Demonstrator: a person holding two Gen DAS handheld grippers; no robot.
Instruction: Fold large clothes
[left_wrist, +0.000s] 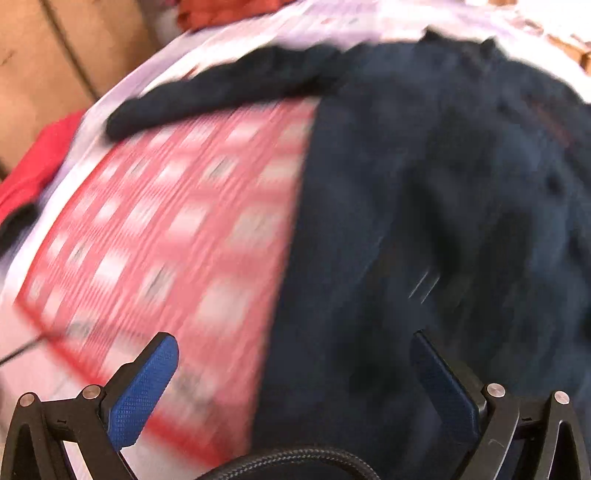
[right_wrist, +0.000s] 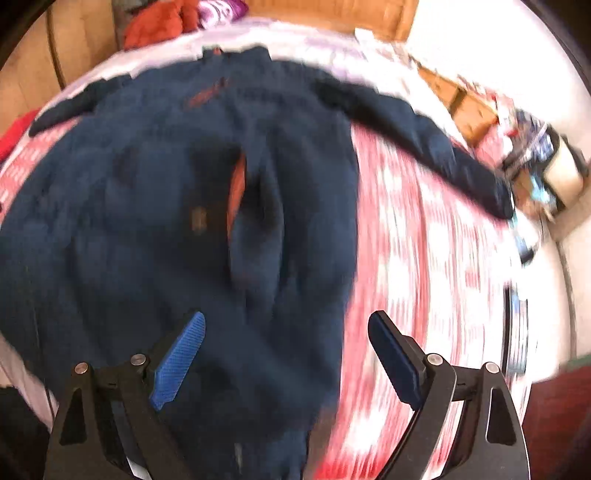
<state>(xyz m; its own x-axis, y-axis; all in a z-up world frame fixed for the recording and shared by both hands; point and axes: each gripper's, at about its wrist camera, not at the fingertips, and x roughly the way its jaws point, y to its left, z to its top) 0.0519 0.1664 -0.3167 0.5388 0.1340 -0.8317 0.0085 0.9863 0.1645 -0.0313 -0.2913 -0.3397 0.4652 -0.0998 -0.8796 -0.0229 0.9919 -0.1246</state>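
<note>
A large dark navy jacket (right_wrist: 155, 206) lies spread front-up on a red and white checked cover (right_wrist: 417, 258), with an orange lining showing at its open front. One sleeve (right_wrist: 424, 136) stretches to the right, the other sleeve (left_wrist: 207, 92) to the left. My left gripper (left_wrist: 291, 343) hangs open above the jacket's left edge (left_wrist: 424, 203), nothing between its blue pads. Above the jacket's lower right part my right gripper (right_wrist: 286, 325) is open too and holds nothing. Both views are blurred by motion.
The checked cover (left_wrist: 177, 236) lies on a pale bed sheet (left_wrist: 332, 18). Red and orange clothes (right_wrist: 159, 22) are heaped at the far edge, more red cloth (left_wrist: 37, 170) at the left. A wooden headboard (right_wrist: 332, 11) and cluttered boxes (right_wrist: 528, 162) stand at the right.
</note>
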